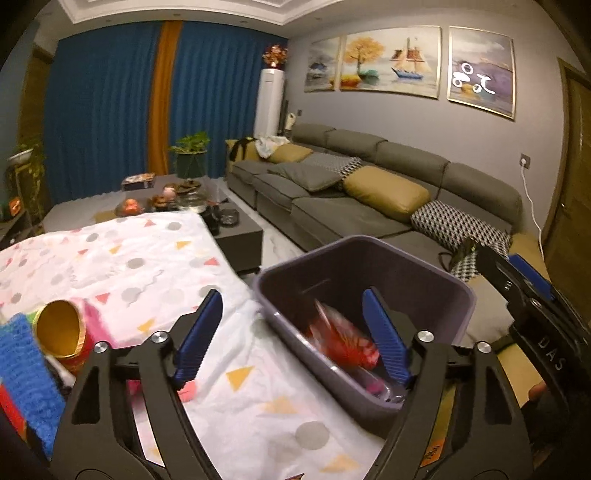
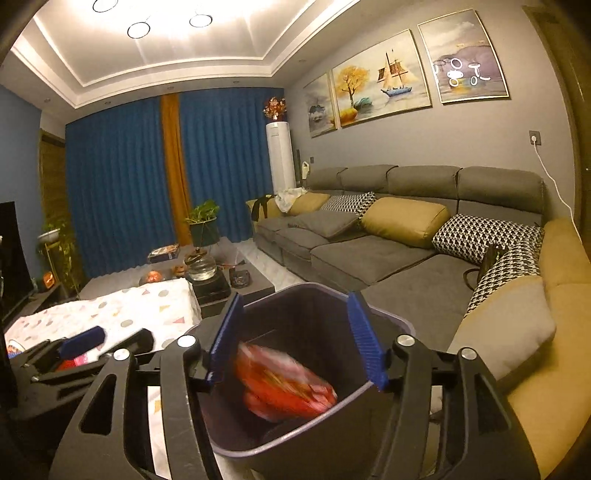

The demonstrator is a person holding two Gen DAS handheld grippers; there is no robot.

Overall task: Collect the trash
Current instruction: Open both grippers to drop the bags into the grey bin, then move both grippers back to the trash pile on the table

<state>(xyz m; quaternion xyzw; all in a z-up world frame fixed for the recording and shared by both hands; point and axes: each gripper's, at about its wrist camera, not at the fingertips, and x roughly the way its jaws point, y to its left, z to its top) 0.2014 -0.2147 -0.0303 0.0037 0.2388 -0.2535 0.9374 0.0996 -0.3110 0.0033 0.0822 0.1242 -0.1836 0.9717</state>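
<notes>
- Red and blurred, a snack wrapper [image 2: 284,384] sits inside the dark purple bin [image 2: 388,321], between and beyond the parted blue pads of the right tool [image 2: 295,345], touched by neither.
- Left wrist view shows the same wrapper [image 1: 340,341] in the bin [image 1: 458,284], just left of the right-hand pad; the left tool [image 1: 291,336], jaws spread wide and gripping nothing, straddles the bin's near rim and the cloth.
- Only the left view shows a red can with a gold inside [image 1: 62,336] and a blue knitted piece [image 1: 27,373] on the patterned worktop [image 1: 122,254].
- Only the right view shows the ceiling lights [image 2: 138,29].
- Both tools tilt gently downward; the right tool's body [image 1: 532,314] edges into the left view.
- Beyond, a grey sofa [image 2: 369,258] and blue curtains [image 2: 118,177].
</notes>
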